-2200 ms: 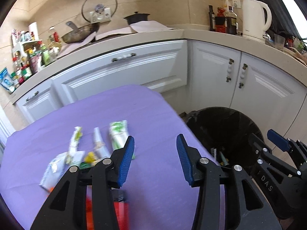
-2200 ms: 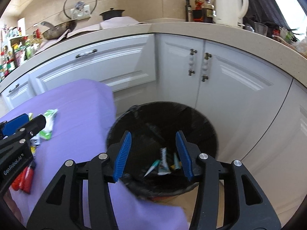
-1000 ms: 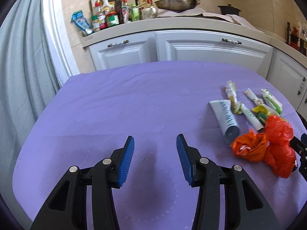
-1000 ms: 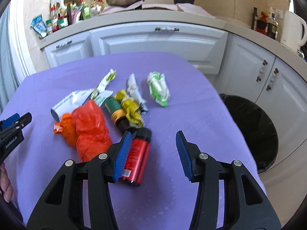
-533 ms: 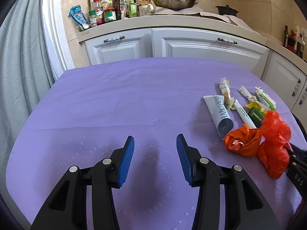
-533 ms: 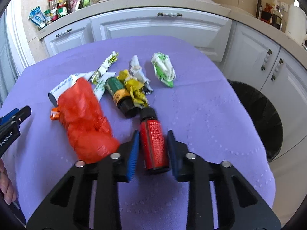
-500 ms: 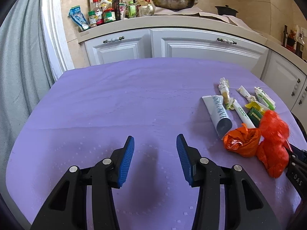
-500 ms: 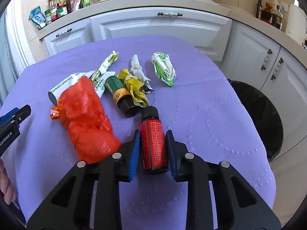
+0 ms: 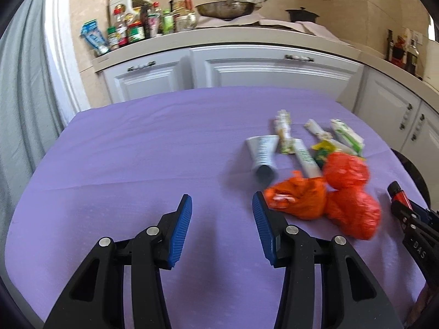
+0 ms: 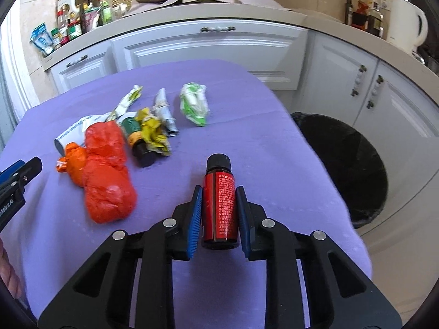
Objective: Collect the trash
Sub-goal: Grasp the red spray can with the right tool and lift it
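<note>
My right gripper (image 10: 219,192) is shut on a red bottle (image 10: 220,205) with a black cap and holds it a little above the purple table (image 10: 260,148). The bottle's tip shows in the left wrist view (image 9: 397,193). My left gripper (image 9: 221,205) is open and empty over the table's left part. Crumpled orange bags (image 10: 105,170) (image 9: 345,192), a brown bottle (image 10: 137,139), a yellow wrapper (image 10: 155,134), a white tube (image 9: 262,150), a silver wrapper (image 10: 164,112) and a green-white wrapper (image 10: 194,102) lie on the cloth. A black bin (image 10: 348,164) stands right of the table.
White cabinets (image 10: 208,46) and a counter (image 9: 219,37) with bottles, a pan and a kettle (image 10: 406,24) run behind and to the right. A grey curtain (image 9: 22,109) hangs at the left.
My right gripper has closed on the red bottle and lifted it off the cloth. My left gripper has shifted a little toward the trash pile and stayed open.
</note>
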The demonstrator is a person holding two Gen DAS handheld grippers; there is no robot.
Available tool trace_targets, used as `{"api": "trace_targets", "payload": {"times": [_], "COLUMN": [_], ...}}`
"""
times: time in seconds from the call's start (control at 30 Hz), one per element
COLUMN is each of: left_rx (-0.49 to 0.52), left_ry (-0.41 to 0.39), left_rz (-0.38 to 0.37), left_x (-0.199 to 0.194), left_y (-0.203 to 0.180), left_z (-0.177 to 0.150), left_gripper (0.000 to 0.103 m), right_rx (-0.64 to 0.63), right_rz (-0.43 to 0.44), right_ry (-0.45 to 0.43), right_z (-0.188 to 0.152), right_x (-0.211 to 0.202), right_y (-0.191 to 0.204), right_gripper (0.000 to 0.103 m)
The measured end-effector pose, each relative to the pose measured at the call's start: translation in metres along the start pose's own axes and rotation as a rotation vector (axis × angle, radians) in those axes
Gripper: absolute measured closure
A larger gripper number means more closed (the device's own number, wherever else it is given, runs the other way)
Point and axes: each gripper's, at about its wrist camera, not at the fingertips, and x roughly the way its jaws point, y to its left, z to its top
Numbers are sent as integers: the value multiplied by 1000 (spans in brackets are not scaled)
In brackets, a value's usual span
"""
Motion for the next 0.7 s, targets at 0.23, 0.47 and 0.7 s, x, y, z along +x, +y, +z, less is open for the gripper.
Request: {"api": "trace_targets", "payload": {"times": [0.23, 0.47, 0.7], "left_rx": [53, 82, 123], "left_ry": [-25, -36, -36], "left_rz": [-52, -81, -81], "left_x": [-12, -19, -18], "left_y": [-38, -68, -98], "left_z": [0, -1, -3], "left_gripper": [52, 46, 38], "right_rx": [31, 67, 114], "right_rz": [-49, -72, -65], "right_ry": [-38, -66, -81], "right_z": [-3, -7, -12], "right_x": [-9, -16, -19], "right_y": [-30, -59, -84], "right_gripper": [80, 80, 80]}}
